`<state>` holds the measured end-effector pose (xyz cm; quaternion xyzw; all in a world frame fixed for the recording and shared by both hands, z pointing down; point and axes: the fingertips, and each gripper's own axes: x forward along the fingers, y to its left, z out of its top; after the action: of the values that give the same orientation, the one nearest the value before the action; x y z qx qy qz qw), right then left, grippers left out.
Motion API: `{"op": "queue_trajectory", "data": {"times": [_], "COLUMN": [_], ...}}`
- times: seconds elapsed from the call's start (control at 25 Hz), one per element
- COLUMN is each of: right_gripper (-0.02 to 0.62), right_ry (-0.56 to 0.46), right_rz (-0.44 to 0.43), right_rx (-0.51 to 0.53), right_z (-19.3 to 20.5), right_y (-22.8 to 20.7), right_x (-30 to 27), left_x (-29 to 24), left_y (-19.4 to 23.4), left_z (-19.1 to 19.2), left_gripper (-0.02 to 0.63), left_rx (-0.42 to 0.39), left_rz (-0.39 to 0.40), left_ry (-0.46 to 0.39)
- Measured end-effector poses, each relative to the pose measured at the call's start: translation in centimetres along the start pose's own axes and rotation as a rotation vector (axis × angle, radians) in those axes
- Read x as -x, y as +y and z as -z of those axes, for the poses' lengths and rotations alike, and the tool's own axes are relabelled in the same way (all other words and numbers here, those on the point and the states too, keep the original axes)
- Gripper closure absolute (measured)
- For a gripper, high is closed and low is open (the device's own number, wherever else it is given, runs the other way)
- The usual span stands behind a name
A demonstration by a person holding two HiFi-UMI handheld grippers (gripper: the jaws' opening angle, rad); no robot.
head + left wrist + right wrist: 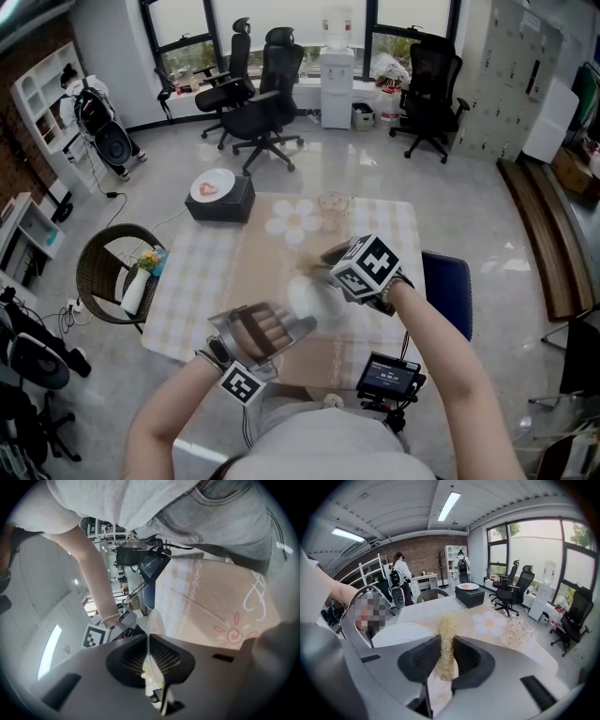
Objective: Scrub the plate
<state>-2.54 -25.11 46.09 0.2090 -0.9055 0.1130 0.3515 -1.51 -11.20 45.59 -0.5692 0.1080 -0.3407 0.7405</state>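
Note:
A white plate (306, 302) is held above the table, and my left gripper (289, 324) is shut on its near rim. In the left gripper view the plate (156, 620) shows edge-on, with the left gripper (150, 657) clamped on its rim. My right gripper (326, 260) is just right of and beyond the plate. It is shut on a straw-coloured loofah scrubber (446, 637), which stands up between the jaws of the right gripper (446, 657). The plate's white face (400, 634) lies just left of the scrubber; I cannot tell whether they touch.
The table (211, 281) has a checked cloth with a flower print. A glass bowl (333, 203) stands at its far side. A black box (218, 197) with a plate, a wicker chair (111, 272), a blue chair (446, 286) and a small screen (387, 377) surround it.

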Motion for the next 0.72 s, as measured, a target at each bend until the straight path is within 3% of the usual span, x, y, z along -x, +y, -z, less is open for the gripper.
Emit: {"op": "queue_trajectory", "data": {"times": [0.72], "right_gripper": [0.506], "right_ry": [0.075], "right_rz": [0.074], "right_rx": [-0.082], "right_z": [5.1], "right_y": [-2.4], "right_x": [1.1], "left_x": [0.5], "left_y": [0.2], "left_z": [0.8], "left_gripper": [0.583], "left_rx": [0.049], "left_rz": [-0.022], "left_ry": [0.029]}}
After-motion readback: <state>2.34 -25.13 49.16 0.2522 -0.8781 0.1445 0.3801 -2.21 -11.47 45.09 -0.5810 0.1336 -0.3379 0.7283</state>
